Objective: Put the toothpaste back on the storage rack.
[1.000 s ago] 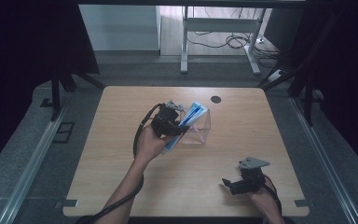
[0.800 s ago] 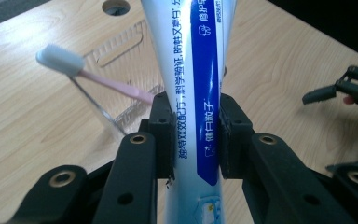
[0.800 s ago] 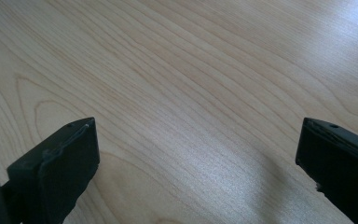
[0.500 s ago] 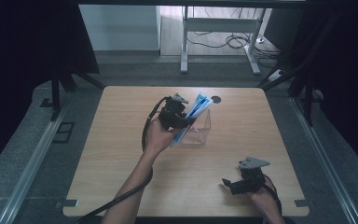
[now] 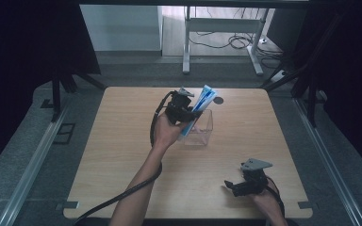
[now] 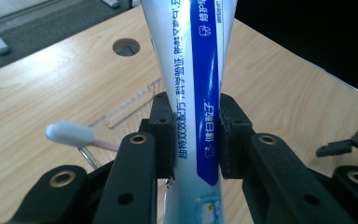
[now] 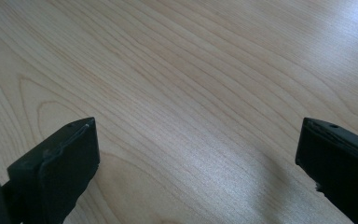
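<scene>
the pale wooden surface [image 5: 122, 155] lies bare toward its left and near edges. the left gripper [image 5: 185, 113] has its fingers clamped on a white and blue toothpaste tube [image 6: 200, 88], tilted over the clear plastic box [image 5: 202, 132]. the right gripper [image 5: 238, 187] rests near the front edge, fingers wide apart.

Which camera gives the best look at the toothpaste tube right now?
The left gripper view: the toothpaste tube runs up the middle of the picture, clamped between the left gripper pads, its blue stripe and print legible. The high view shows the tube small and tilted over the clear box. The right gripper view looks at bare table.
</scene>
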Available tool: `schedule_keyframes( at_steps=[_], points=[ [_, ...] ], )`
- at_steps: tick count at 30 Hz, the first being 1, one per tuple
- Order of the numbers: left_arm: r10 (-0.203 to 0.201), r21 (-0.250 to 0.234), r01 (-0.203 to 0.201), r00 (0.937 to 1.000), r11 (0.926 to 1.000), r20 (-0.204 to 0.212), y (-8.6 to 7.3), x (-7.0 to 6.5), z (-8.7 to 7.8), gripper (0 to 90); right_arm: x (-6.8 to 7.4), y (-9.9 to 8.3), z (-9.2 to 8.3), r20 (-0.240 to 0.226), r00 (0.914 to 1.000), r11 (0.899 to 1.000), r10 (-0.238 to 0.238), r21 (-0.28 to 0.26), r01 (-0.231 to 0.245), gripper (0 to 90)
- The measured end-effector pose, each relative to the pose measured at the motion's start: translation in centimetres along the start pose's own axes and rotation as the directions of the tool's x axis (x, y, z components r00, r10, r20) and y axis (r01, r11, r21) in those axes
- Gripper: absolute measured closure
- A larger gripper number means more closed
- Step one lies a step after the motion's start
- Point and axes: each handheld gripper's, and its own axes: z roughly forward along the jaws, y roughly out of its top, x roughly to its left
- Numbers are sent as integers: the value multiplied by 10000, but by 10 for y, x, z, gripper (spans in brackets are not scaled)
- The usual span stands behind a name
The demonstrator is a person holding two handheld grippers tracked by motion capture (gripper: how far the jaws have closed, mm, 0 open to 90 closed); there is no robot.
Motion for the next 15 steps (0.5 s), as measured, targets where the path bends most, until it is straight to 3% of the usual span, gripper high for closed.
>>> schedule_keyframes(
  at_steps=[15],
  points=[
    [-46, -532, 41, 9999, 9986, -100, 15, 2, 12, 715, 0, 0, 0, -57, 10000, 10000, 36, 3, -36, 0]
  ],
)
